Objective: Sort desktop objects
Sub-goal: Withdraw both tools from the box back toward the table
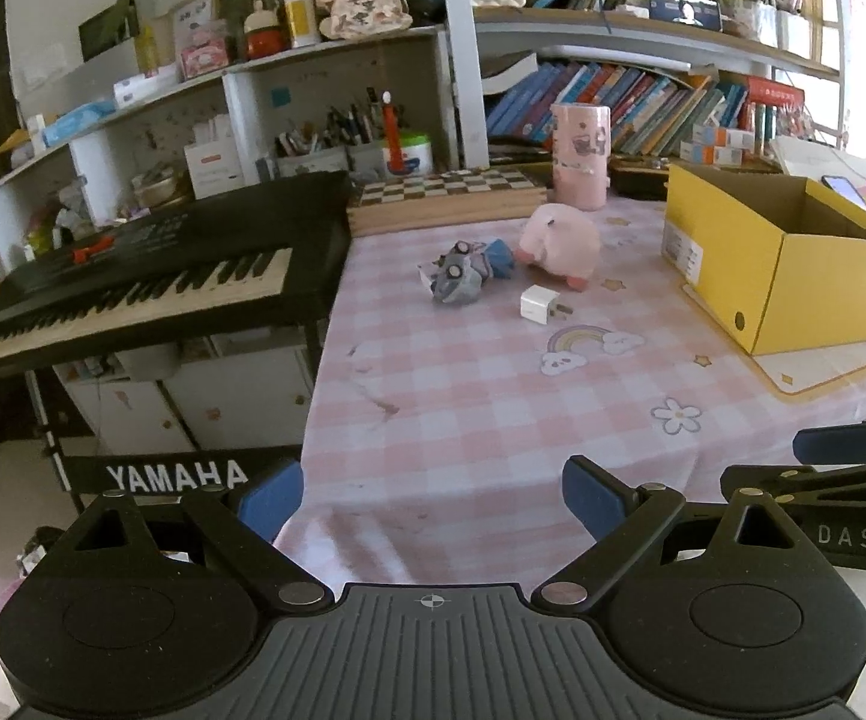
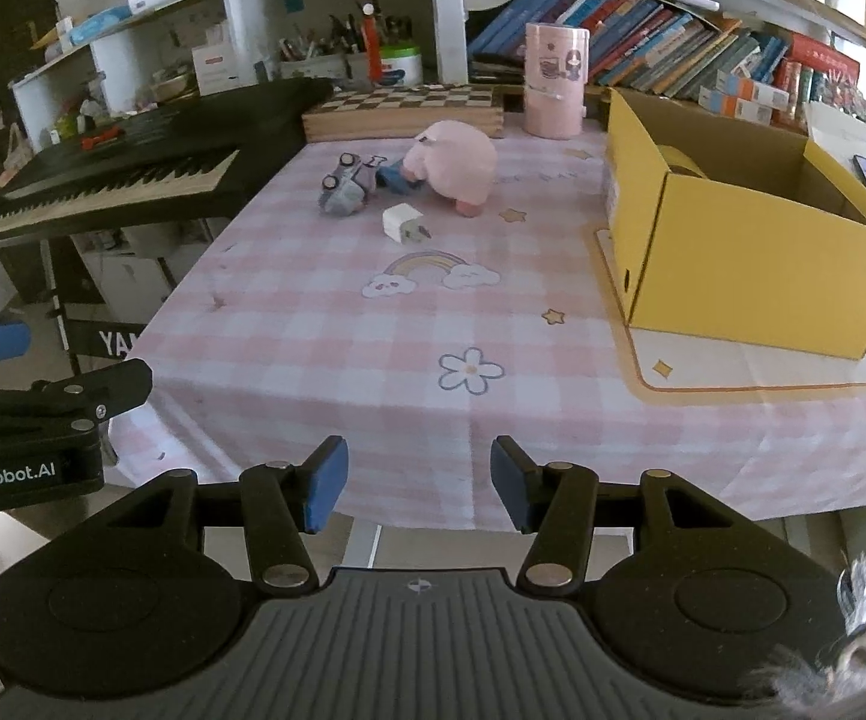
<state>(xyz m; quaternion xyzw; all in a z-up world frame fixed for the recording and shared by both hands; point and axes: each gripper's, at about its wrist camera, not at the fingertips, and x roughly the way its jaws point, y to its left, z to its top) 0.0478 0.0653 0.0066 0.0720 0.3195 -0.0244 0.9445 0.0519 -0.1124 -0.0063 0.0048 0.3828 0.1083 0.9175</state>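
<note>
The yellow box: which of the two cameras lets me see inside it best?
The right wrist view. It looks over the yellow box rim and shows a roll of tape in its far corner. The left wrist view shows the same box from a flatter angle, its inside mostly hidden.

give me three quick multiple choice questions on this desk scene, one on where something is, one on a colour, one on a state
1. Where does the white charger plug lie?
A. inside the yellow box
B. on the checked tablecloth, in front of the pink plush toy
C. on the keyboard

2. What colour is the open cardboard box?
A. yellow
B. green
C. white

3. What is the left gripper holding?
A. the plush toy
B. the plug
C. nothing

Answers:
1 B, it sits on the tablecloth just in front of the plush toy.
2 A, its walls are yellow.
3 C, only bare cloth shows between its wide-apart fingers.
</note>
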